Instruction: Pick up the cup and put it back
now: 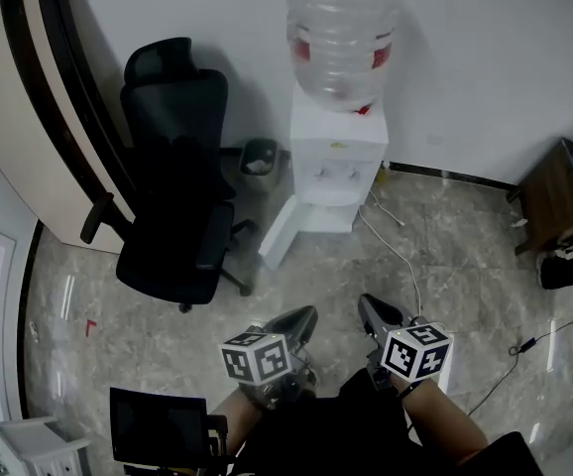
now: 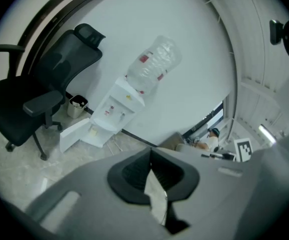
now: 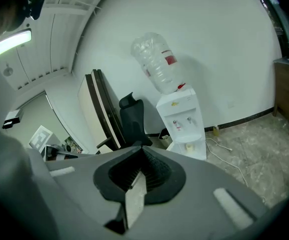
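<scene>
A white water dispenser (image 1: 334, 157) with a big clear bottle (image 1: 339, 33) on top stands against the far wall. A small pale cup (image 3: 188, 147) appears to sit on its ledge under the taps; it is too small to make out in the head view. The cup (image 2: 93, 131) shows faintly in the left gripper view too. Both grippers hover low in the head view, well short of the dispenser. My left gripper (image 1: 304, 317) has its jaws together with nothing in them. My right gripper (image 1: 369, 307) is shut and empty as well.
A black office chair (image 1: 177, 186) stands left of the dispenser, with a small waste bin (image 1: 259, 157) between them. A white panel (image 1: 285, 231) leans out at the dispenser's foot. A cable (image 1: 398, 254) trails over the marble floor. A wooden cabinet (image 1: 554, 201) is at the right.
</scene>
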Motion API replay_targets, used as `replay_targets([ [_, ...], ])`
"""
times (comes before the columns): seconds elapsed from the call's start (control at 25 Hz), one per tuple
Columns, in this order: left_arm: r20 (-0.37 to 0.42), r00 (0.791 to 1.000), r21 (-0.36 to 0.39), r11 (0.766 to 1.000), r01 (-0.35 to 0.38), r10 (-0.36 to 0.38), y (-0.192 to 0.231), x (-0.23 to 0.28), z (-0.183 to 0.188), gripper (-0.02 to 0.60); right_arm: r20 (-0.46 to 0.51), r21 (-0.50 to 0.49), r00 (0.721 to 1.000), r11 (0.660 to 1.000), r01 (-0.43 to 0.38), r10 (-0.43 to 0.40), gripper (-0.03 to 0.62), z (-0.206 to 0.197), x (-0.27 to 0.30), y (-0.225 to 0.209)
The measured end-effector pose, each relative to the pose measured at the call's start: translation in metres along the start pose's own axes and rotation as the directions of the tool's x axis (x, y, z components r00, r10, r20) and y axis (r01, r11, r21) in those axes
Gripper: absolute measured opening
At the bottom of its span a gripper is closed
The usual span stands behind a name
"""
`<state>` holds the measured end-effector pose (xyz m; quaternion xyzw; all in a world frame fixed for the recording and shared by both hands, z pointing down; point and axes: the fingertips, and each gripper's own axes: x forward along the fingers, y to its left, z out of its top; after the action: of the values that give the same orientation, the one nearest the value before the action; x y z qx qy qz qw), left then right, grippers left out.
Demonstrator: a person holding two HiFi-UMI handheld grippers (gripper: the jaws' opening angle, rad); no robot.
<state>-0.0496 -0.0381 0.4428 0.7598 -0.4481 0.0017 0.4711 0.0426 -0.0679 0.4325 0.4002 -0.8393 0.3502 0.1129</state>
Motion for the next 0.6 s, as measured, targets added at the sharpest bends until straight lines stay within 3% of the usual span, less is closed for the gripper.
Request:
replay_targets([
  [0.36, -0.101, 0.993, -0.067, 0.995, -0.072, 0.065, 0.042, 0.053, 0.003, 0.005, -0.095, -0.008, 0.995, 0.999, -0.031, 0.03, 0.021, 0.007, 0.064, -0.041],
  [0.6, -0.124, 0.972, -0.117, 0.969, -0.216, 0.201, 0.062, 0.1, 0.014, 0.005, -0.201, 0.008, 0.973, 0.994, -0.111, 0.111, 0.02, 0.023, 0.126, -0.097],
])
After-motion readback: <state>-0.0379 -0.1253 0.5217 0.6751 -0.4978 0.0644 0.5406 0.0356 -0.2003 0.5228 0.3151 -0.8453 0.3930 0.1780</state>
